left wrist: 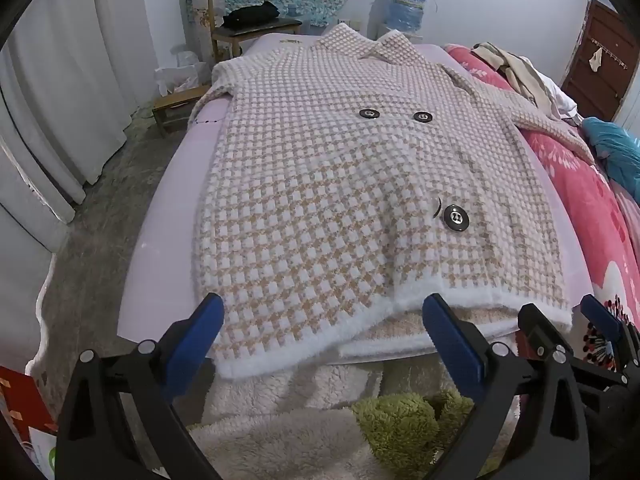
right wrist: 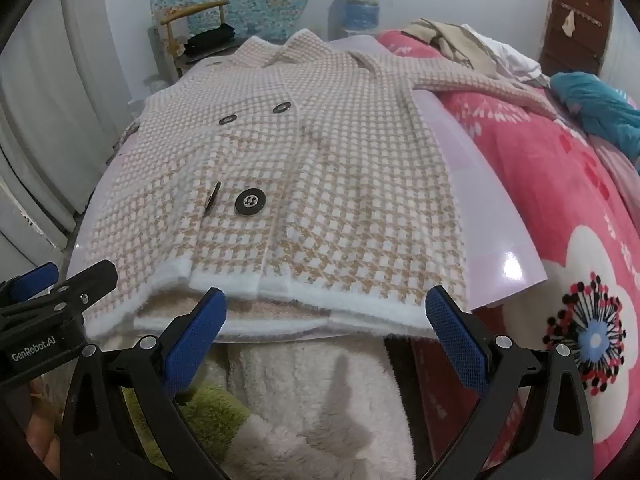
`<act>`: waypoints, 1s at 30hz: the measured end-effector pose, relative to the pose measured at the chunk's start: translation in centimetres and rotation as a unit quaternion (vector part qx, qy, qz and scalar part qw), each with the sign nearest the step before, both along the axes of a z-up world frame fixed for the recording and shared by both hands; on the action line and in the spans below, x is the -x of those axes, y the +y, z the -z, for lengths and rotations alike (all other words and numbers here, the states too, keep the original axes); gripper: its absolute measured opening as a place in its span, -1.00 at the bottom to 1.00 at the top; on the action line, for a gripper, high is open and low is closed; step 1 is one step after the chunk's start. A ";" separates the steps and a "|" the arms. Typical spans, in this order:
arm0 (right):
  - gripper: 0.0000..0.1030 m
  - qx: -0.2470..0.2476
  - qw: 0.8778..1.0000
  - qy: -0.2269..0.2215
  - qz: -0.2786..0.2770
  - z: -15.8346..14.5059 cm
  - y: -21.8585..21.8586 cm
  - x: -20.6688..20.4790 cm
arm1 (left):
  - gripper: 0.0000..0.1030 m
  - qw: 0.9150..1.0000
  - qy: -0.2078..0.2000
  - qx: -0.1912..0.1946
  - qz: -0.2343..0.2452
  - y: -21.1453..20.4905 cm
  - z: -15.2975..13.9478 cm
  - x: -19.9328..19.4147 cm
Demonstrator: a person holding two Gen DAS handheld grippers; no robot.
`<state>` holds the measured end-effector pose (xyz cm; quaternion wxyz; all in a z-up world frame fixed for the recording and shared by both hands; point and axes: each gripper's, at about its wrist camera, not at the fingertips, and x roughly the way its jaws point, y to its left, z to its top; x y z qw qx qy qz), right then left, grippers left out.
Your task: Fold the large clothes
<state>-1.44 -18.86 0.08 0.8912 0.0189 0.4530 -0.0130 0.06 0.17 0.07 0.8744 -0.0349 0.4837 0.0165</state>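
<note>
1. Beige-and-white houndstooth knit coat (left wrist: 320, 208) with black round buttons (left wrist: 455, 218) lies flat, front up, on a glossy pale lilac sheet (left wrist: 160, 272) over the bed, filling the middle of both views.
2. Its white fuzzy hem (right wrist: 320, 292) runs along the lower middle of the frame, nearest the cameras.
3. Left tongs (left wrist: 320, 344) stand wide, blue pads just short of the hem, gripping nothing.
4. Right tongs (right wrist: 326, 328) also stand wide at the hem, empty.
5. Pink floral blanket (right wrist: 560, 200) covers the right side of the frame.
6. Wooden chair (left wrist: 240, 20) stands at upper left.
</note>
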 end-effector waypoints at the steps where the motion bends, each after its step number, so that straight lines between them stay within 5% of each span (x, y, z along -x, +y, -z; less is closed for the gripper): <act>1: 0.87 0.000 1.000 0.000 0.000 0.0 0.0 0.0 | 0.90 1.000 0.000 0.000 0.000 0.0 0.0 0.0; 30: 0.87 -0.004 1.000 -0.003 0.000 -0.3 -0.3 0.3 | 0.90 1.000 -0.003 -0.001 -0.001 0.1 -0.2 0.1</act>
